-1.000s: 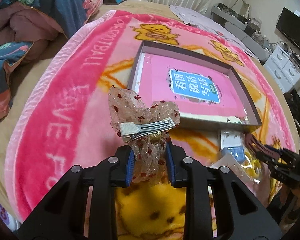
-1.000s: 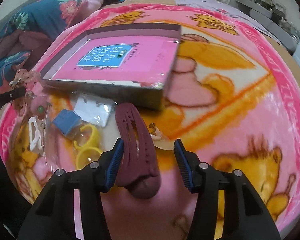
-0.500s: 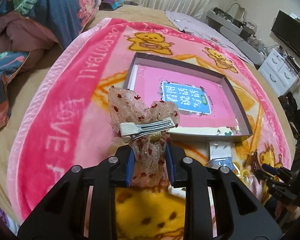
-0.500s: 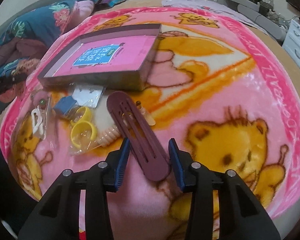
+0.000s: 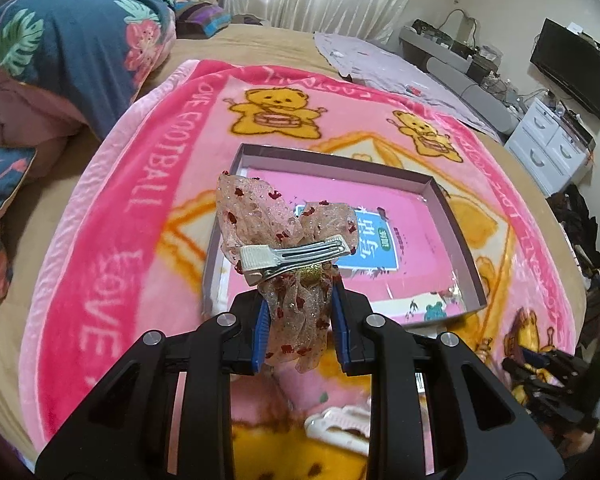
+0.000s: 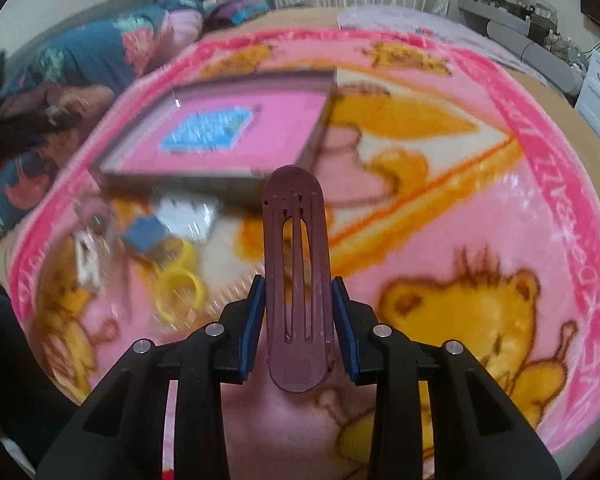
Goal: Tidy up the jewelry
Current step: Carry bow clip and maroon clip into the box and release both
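My left gripper point(image 5: 298, 326) is shut on a sheer pink bow hair clip point(image 5: 288, 236) with red specks and a silver metal clip, held up above the near left corner of the shallow grey box point(image 5: 456, 216) with a pink floor. My right gripper point(image 6: 298, 320) is shut on a long maroon hair clip point(image 6: 296, 264) that stands upright, in front of the same box point(image 6: 180, 178). The right gripper also shows at the left wrist view's lower right edge point(image 5: 540, 376).
Loose items lie on the pink bear blanket point(image 6: 480, 240) before the box: yellow rings point(image 6: 180, 288), a blue card point(image 6: 146, 234), a clear packet point(image 6: 188, 216), a white clip point(image 6: 86, 258). A blue floral quilt point(image 5: 72, 40) lies left. Drawers point(image 5: 552, 144) stand far right.
Both grippers have risen. The bow now hangs over the box's near left corner. The maroon clip has swung from tilted to upright in the right gripper's closed fingers.
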Action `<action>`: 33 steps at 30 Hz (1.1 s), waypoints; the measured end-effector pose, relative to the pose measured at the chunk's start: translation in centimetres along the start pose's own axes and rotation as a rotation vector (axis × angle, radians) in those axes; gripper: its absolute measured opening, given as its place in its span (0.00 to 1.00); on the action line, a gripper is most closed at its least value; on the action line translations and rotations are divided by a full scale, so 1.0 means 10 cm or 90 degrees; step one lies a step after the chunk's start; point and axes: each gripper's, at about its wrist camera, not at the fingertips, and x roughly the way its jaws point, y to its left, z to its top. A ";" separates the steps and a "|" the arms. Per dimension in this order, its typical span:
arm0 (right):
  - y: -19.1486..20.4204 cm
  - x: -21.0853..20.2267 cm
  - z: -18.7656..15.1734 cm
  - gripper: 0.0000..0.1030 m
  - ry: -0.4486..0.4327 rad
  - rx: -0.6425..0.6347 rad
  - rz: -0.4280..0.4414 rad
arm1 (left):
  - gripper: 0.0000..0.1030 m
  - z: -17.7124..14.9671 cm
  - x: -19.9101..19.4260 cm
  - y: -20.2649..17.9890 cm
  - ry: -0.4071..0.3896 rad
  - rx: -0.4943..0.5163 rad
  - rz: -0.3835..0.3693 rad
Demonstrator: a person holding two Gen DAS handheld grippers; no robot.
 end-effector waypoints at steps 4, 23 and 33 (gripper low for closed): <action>0.05 -0.15 0.32 0.31 -0.051 -0.001 0.023 | 0.18 0.07 0.11 -0.01 0.003 -0.005 -0.005; 0.30 0.69 1.21 0.31 -0.050 0.002 0.041 | 0.19 0.13 0.71 0.17 0.025 -0.010 -0.008; 0.23 0.99 1.10 0.31 -0.015 0.009 0.017 | 0.38 0.12 0.77 0.24 0.031 -0.019 -0.007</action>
